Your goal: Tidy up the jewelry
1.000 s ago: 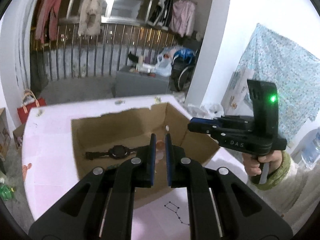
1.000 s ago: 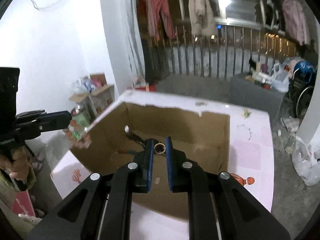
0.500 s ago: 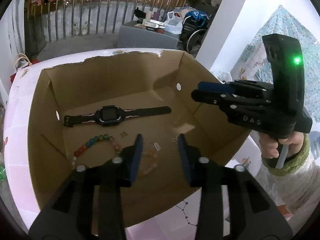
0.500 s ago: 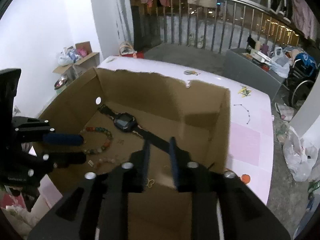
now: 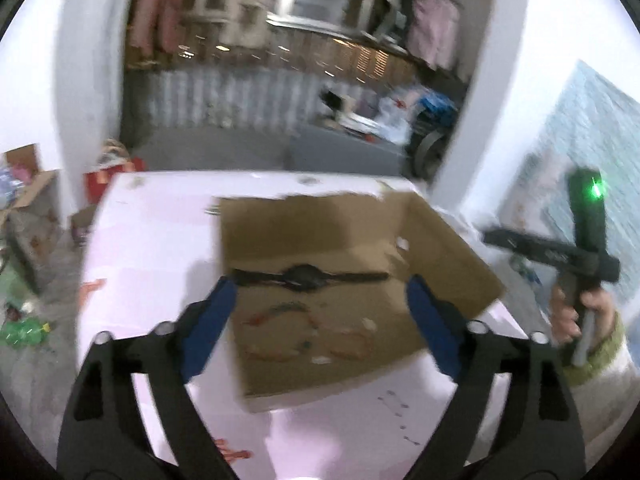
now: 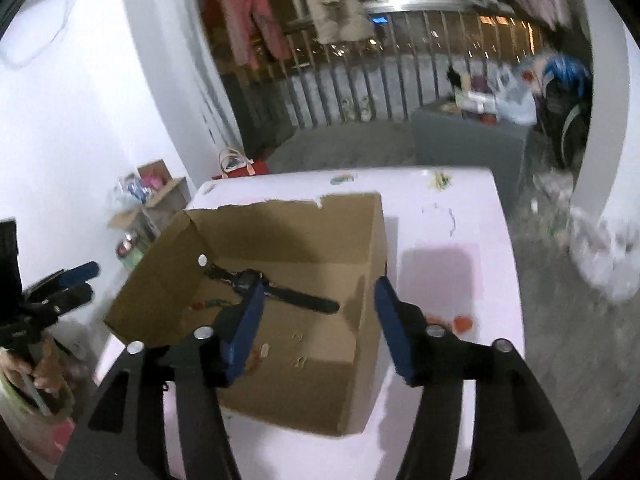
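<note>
Jewelry: loose on the floor of the open cardboard box (image 5: 440, 248), itself on the pink worktop (image 5: 152, 248). Includes a black watch (image 5: 304, 276) stretched flat toward the far wall, a multicoloured bead bracelet (image 5: 280, 332) nearer, an orange bracelet (image 5: 352, 346) just beside that, plus a few tiny pieces (image 6: 298, 336) too small and blurred to identify. Left hand-held gripper (image 5: 320, 282): spread wide, pinching nothing, poised above the near edge of the box. Right hand-held gripper (image 6: 320, 286): likewise spread and empty, over the box's right side. Looks like a pause between picks, or possibly the end of the job; cannot tell which. Main hazards, as a judgement: catching a box wall with such widely parted fingers on the way down and shoving or tipping the light carton across the smooth worktop; closing on both bracelets at once, given the closeness of the pair; pinching a single bead and losing the rest of the string over the rim; missing the tiny pieces altogether against the brown cardboard. Also worth minding: both tools converging on the same small box and knocking together. Heavy motion blur in the left view, so exact heights uncertain.
</note>
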A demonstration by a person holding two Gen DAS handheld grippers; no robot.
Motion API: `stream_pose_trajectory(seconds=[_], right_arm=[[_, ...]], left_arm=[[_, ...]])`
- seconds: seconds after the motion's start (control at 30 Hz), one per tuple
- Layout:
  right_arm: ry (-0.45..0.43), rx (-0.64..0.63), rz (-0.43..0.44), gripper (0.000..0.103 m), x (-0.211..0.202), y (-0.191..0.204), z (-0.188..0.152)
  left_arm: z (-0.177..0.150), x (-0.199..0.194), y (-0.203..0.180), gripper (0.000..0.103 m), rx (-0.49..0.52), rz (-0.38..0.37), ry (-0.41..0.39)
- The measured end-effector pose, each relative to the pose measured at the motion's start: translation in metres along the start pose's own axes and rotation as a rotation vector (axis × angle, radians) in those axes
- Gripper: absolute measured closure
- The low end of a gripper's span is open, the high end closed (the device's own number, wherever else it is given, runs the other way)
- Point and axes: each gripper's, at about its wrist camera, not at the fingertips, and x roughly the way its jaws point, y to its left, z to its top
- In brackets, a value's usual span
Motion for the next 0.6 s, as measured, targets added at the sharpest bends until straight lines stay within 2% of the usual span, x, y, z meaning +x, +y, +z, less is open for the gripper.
stream_pose_trajectory(seconds=[0.03,0.13,0.27,0.43,0.5,0.57,0.6], right_arm=[[0.020,0.026,-0.001,0.041,0.003,-0.004,-0.004],[0.092,0.085,-0.019,0.041,0.016,-0.010,-0.016],[0.170,0.164,0.003,0.041,0.033,-0.019,-0.028],[0.268,0.192,0.014,0.041,0.052,-0.023,-0.033],[0.290,0.182,0.033,0.041,0.055,-0.020,-0.034],[0.304,0.153,0.009,0.040,0.057,-0.013,-0.033],[0.309,0.148,-0.002,0.040,0.057,-0.010,-0.033]], left_arm=[[-0.002,0.000,0.010,0.016,-0.026,0.036,0.010],[-0.013,0.015,0.034,0.015,-0.129,0.085,0.113],[-0.031,0.042,0.056,0.015,-0.244,0.074,0.209],[-0.041,0.060,0.061,0.016,-0.343,-0.013,0.247],[-0.041,0.061,0.056,0.016,-0.355,-0.048,0.251],[-0.040,0.064,0.048,0.015,-0.352,-0.083,0.250],[-0.041,0.064,0.044,0.015,-0.345,-0.067,0.249]])
